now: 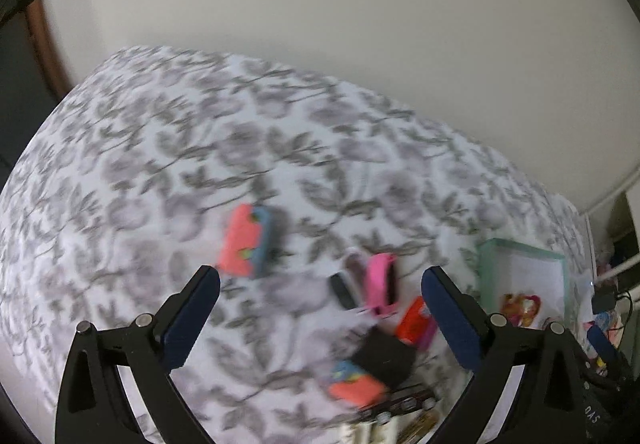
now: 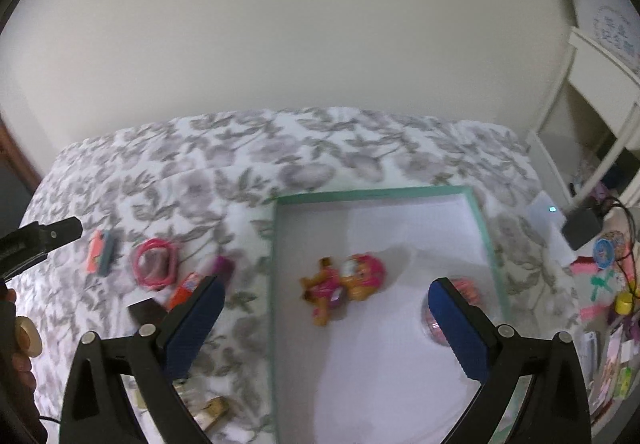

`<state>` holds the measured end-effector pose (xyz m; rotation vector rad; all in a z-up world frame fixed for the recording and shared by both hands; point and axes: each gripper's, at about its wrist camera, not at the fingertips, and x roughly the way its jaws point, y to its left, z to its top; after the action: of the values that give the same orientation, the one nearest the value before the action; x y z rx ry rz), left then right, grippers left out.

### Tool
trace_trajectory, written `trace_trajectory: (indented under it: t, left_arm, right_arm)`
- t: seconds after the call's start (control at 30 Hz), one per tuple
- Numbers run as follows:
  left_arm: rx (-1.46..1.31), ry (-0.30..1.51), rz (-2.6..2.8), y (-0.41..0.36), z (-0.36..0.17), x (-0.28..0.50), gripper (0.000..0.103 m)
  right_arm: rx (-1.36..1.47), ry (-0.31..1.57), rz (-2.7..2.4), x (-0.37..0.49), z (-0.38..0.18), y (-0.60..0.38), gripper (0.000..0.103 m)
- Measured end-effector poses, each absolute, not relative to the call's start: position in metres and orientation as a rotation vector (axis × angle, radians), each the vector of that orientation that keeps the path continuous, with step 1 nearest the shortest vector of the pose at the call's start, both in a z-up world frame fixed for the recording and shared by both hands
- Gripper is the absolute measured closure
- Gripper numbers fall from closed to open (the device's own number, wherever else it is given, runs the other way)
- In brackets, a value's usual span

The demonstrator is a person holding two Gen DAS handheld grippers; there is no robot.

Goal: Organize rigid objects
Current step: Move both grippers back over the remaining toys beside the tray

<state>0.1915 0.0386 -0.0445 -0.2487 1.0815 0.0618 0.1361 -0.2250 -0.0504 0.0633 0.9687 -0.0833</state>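
Green-rimmed box (image 2: pixel 486 236) sits on my floral bedspread (image 2: pixel 224 147), holding a toy figure (image 2: pixel 344 284) mid-floor and a pink round thing (image 2: pixel 466 290) half hidden behind my right finger. Right gripper (image 2: pixel 326 308) over the box, jaws spread wide, nothing between. Left of the box: pink ring (image 2: pixel 155 258), orange packet (image 2: pixel 184 288), coral-blue block (image 1: pixel 248 240). Left gripper (image 1: pixel 320 300) above that scatter, also wide, empty. View blurred.

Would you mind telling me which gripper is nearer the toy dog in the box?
Right. The right gripper hangs open directly above the toy dog; the left gripper sits over bedspread clutter, beside the box.
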Motion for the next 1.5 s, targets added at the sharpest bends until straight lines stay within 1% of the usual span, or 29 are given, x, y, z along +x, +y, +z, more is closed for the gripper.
trace_trajectory:
  t: [0.13, 0.37, 0.6, 0.67, 0.73, 0.9, 1.0, 1.13, 1.2, 1.37, 1.43, 1.5]
  left_arm:
    - [-0.3, 1.108, 0.065, 0.057, -0.043, 0.18, 0.002]
    - [-0.255, 1.158, 0.078, 0.053, -0.039, 0.161, 0.002]
    - [-0.295, 1.227, 0.048, 0.042, -0.053, 0.144, 0.002]
    - [-0.292, 1.243, 0.05, 0.038, -0.059, 0.14, 0.002]
    - [-0.3, 1.276, 0.046, 0.034, -0.07, 0.136, 0.002]
    - [-0.339, 1.34, 0.022, 0.028, -0.092, 0.125, 0.002]
    - [-0.367, 1.372, 0.018, 0.028, -0.102, 0.117, 0.003]
    - [-0.353, 1.386, 0.03, 0.027, -0.109, 0.111, 0.003]
    - [-0.351, 1.406, 0.028, 0.024, -0.114, 0.11, 0.003]
    - [-0.338, 1.428, 0.007, 0.016, -0.121, 0.109, 0.004]
    - [-0.324, 1.429, 0.001, 0.013, -0.123, 0.11, 0.004]
    - [-0.316, 1.434, -0.007, 0.008, -0.124, 0.111, 0.004]
  right_arm:
    - [0.077, 1.006, -0.015, 0.132, -0.056, -0.204, 0.0]
    - [0.081, 1.071, 0.095, 0.117, -0.064, -0.166, 0.0]
    - [0.035, 1.163, 0.138, 0.102, -0.09, -0.139, 0.0]
    - [0.041, 1.19, 0.141, 0.098, -0.098, -0.136, 0.002]
    - [0.059, 1.216, 0.159, 0.095, -0.107, -0.133, 0.009]
    - [0.092, 1.273, 0.139, 0.09, -0.126, -0.135, 0.019]
    - [0.119, 1.301, 0.133, 0.089, -0.135, -0.138, 0.022]
    - [0.104, 1.326, 0.139, 0.085, -0.143, -0.135, 0.03]
    - [0.103, 1.335, 0.142, 0.084, -0.147, -0.133, 0.031]
    - [0.099, 1.328, 0.155, 0.083, -0.145, -0.131, 0.038]
    - [0.105, 1.332, 0.162, 0.084, -0.145, -0.131, 0.046]
    - [0.09, 1.337, 0.147, 0.084, -0.144, -0.133, 0.051]
